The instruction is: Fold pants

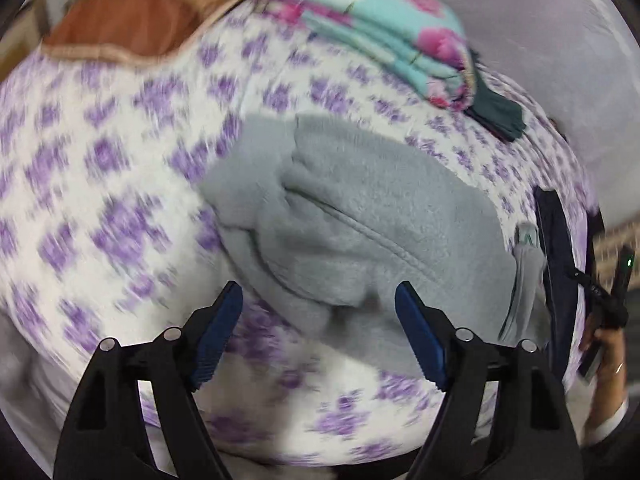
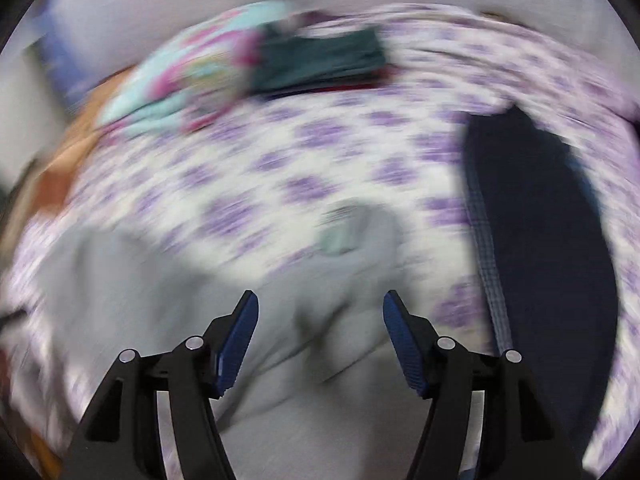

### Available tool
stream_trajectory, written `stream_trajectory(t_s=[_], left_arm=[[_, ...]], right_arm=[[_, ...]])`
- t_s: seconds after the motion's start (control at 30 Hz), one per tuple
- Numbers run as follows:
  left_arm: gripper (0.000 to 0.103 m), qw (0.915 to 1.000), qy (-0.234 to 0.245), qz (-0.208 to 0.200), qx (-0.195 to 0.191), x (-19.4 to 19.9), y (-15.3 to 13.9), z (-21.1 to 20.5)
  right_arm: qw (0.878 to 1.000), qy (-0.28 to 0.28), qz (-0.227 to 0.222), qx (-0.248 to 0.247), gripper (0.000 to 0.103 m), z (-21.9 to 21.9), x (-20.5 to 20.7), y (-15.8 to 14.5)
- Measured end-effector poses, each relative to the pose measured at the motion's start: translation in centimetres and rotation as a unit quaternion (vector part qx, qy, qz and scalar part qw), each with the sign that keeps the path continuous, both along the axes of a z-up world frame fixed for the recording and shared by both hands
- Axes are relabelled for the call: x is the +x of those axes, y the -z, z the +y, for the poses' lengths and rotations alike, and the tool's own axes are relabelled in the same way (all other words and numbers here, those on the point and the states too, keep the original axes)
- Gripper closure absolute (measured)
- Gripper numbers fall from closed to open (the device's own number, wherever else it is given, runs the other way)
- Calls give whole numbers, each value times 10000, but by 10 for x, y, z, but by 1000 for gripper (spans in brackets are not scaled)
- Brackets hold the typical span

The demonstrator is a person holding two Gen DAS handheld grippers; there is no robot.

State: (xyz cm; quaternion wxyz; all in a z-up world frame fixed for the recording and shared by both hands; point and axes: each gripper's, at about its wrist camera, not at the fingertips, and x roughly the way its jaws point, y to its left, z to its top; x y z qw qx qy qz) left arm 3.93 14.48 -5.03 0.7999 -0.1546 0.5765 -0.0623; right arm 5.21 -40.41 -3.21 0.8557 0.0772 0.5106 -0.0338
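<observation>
Grey fleece pants (image 1: 360, 216) lie bunched on a white bedsheet with purple flowers (image 1: 100, 160). My left gripper (image 1: 318, 304) is open and empty, its blue pads just in front of the pants' near edge. In the right wrist view the same grey pants (image 2: 280, 320) spread under my right gripper (image 2: 316, 308), which is open and empty above the fabric. This view is motion-blurred. The person's other hand (image 1: 604, 360) with the right gripper shows at the right edge of the left wrist view.
A folded turquoise floral cloth (image 1: 384, 32) and a dark green garment (image 1: 500, 112) lie at the back of the bed. A dark navy garment (image 2: 540, 240) lies to the right. A brown pillow (image 1: 120, 24) is at the back left.
</observation>
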Motion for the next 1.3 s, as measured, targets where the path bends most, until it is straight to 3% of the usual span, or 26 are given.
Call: stream_trajectory(t_s=[0.1,0.17,0.23,0.27,0.33,0.4,0.43,0.57,0.6,0.63,0.67,0.7,0.73,0.77,0.87,0.97,1.03,1.1,1.13,1.2,1.23,1.3], left_arm=[[27,9994,-352,60,38,6,7,-18],[21,9988,-459,47,135,10,12,-32],[18,9968,-536,198,557,17,20,-43],[18,9936,-485,291,981,20,26,-51],[17,9834,-172,439,1751,26,36,-67],[15,9752,-81,532,2146,27,43,-71],[13,9741,-82,561,2189,27,46,-71],[8,9741,-300,759,2110,22,57,-60],[7,9748,-304,785,2066,21,59,-58],[6,9752,-292,801,2044,20,60,-55],[5,9755,-287,804,2030,19,62,-54],[5,9761,-280,807,2000,19,63,-52],[5,9771,-280,806,1949,19,63,-50],[4,9777,-278,800,1922,19,64,-48],[4,9789,-252,762,1880,20,67,-46],[4,9797,-187,732,1857,20,70,-44],[4,9803,-146,725,1833,24,72,-45],[4,9804,-55,708,1836,26,74,-45],[4,9803,-1,707,1847,27,75,-45],[4,9794,96,716,1885,29,76,-46],[4,9793,125,714,1892,30,78,-42],[4,9782,201,693,1947,32,76,-43]], right_arm=[[9994,210,227,-127,38,3,24,18],[9978,315,546,-208,38,11,40,40],[9940,702,741,-379,38,14,47,56],[9938,801,676,-361,38,14,45,55],[9920,865,507,-773,38,25,39,43],[9904,776,306,-1107,31,40,31,34],[9913,644,252,-1117,26,47,28,32],[9913,-33,485,-1221,29,84,34,51],[9901,-63,703,-1209,34,83,38,62],[9873,40,1067,-1178,63,75,43,82],[9874,141,1198,-1024,78,66,44,89],[9901,277,1188,-689,79,53,41,92],[9930,401,1072,-305,91,40,37,87],[9952,485,826,185,96,27,27,73],[9889,593,-260,1341,96,-10,-28,12],[9677,722,-1009,2195,96,-42,-100,-21],[9577,923,-876,2580,96,-55,-138,-7],[9578,1236,-315,2574,96,-61,-168,32],[9546,1516,190,2559,96,-63,-181,64],[9418,1828,671,2739,84,-63,-192,96],[9441,1974,849,2500,69,-62,-194,101],[9561,1903,704,2115,59,-59,-195,87]])
